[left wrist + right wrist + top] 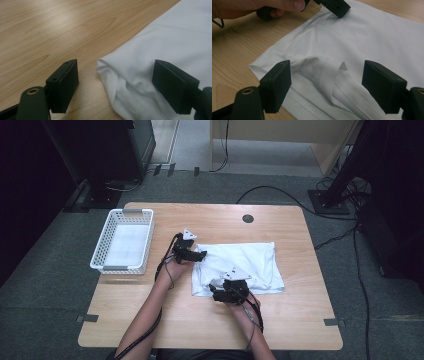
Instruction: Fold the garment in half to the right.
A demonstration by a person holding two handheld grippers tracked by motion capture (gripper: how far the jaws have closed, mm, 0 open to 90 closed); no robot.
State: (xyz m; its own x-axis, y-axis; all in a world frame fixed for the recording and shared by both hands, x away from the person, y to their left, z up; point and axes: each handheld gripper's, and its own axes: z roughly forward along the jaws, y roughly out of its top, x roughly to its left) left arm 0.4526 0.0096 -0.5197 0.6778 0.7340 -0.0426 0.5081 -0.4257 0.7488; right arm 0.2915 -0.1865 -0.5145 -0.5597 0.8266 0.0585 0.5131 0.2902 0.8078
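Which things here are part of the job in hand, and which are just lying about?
In use:
- white garment, folded on the table
- left gripper, jaws open at the garment's corner
- right gripper, jaws open over a raised fold

Lying about:
- white basket, left on the table
- cables on the floor

Both forearms reach forward from the near edge. The left claw points right, jaws spread wide and gripping nothing. The right claw points left, low down, jaws likewise parted and pressing on nothing.
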